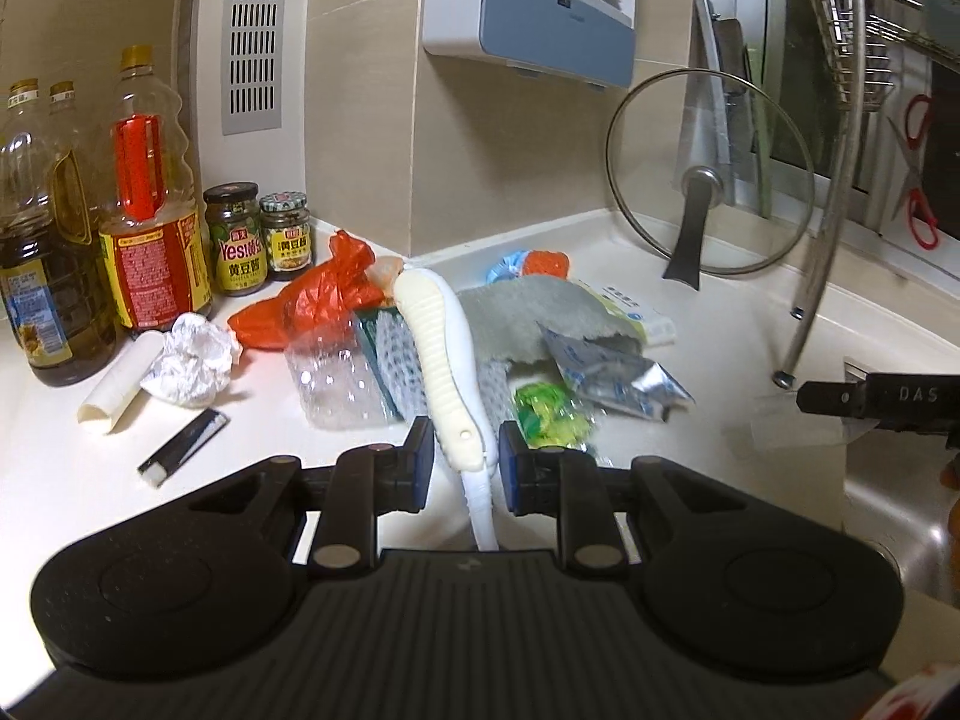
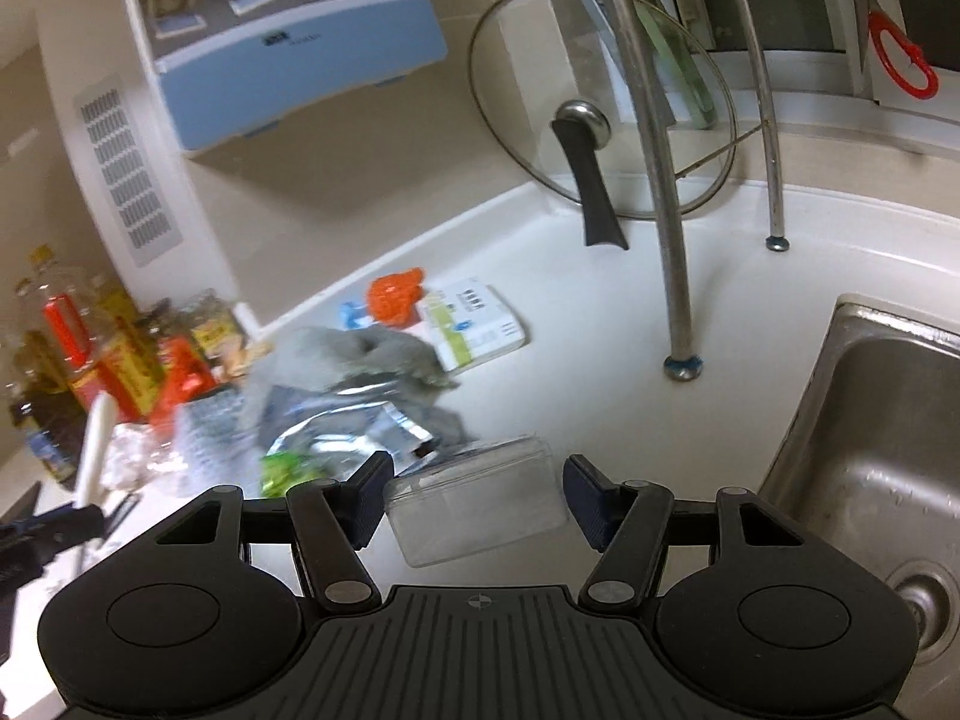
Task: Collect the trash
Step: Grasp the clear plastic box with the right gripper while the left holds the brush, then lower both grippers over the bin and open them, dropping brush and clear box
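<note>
Left gripper clamped on the white brush handle, bristle end hidden behind the trash pile on the desk. Right gripper has the clear plastic box between its pads; looks gripped, though motion blur makes contact hard to confirm. Silver foil pouch and green wrapper lie just beyond. Sink to the right.
</note>
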Available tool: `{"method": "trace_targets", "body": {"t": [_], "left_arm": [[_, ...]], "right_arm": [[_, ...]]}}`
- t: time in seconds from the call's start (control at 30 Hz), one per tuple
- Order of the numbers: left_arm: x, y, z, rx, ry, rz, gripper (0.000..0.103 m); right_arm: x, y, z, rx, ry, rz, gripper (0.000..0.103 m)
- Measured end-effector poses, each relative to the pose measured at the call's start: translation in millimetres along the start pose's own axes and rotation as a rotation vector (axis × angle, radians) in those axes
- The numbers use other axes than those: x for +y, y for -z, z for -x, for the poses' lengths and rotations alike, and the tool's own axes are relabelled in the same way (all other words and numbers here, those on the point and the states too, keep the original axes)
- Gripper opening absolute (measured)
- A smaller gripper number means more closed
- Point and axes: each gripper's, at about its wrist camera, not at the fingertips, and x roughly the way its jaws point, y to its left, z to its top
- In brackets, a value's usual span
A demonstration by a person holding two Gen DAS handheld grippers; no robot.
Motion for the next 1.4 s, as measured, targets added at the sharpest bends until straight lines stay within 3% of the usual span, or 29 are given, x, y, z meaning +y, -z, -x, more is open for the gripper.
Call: {"method": "trace_targets", "body": {"t": [0.33, 0.7, 0.87, 1.17, 1.4], "left_arm": [[12, 31, 42, 0.031, 0.030, 0.005, 0.020], [28, 78, 68, 0.112, 0.045, 0.021, 0.020], [35, 106, 68, 0.167, 0.047, 0.018, 0.020], [44, 159, 37, 0.290, 0.050, 0.025, 0.020], [47, 188, 4, 0.368, 0.060, 0.043, 0.020]], "right_arm": [[49, 41, 45, 0.064, -0.147, -0.010, 0.062], [95, 106, 50, 0.204, -0.235, 0.008, 0.062], [104, 137, 43, 0.260, -0.226, 0.040, 0.062], [102, 197, 8, 0.326, -0.135, 0.108, 0.062], [83, 235, -25, 0.343, -0.075, 0.060, 0.062]]}}
